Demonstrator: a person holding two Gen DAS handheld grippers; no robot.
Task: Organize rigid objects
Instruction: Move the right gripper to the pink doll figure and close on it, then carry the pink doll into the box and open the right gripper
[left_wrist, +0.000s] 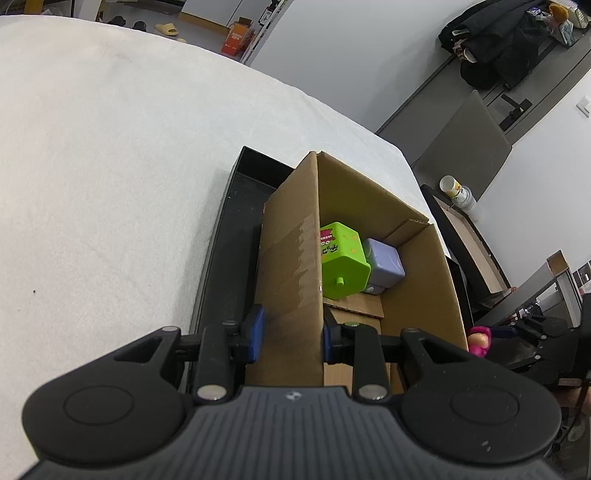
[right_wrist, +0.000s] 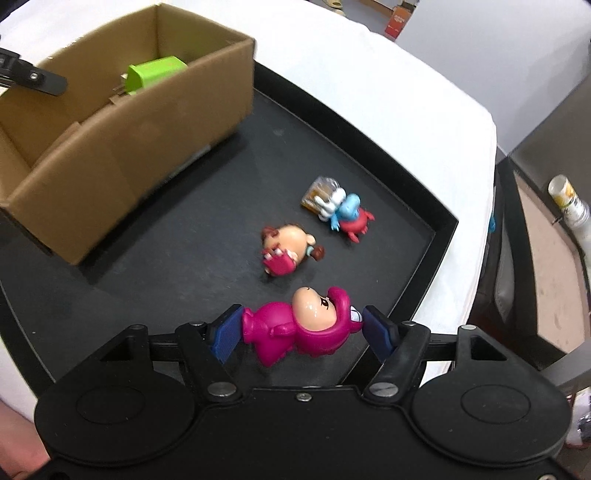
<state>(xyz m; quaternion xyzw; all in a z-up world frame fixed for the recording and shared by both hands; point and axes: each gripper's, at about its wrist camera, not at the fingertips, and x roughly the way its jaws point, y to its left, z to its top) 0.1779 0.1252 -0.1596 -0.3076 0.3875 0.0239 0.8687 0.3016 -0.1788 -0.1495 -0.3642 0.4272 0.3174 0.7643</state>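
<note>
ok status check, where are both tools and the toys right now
Left tool clamped on cardboard box wall. Right tool gripping pink figure over black tray. Two figures left on tray; path to box clear.

Black tray (right_wrist: 424, 206) on white-clothed table (left_wrist: 110, 147)

Bright even light — edges bowed (fisheye), right wrist view slightly blurred.

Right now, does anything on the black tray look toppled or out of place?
Yes. Two small figurines, the pig-like one and the blue one, lie tipped on their sides on the black tray, outside the cardboard box.
</note>
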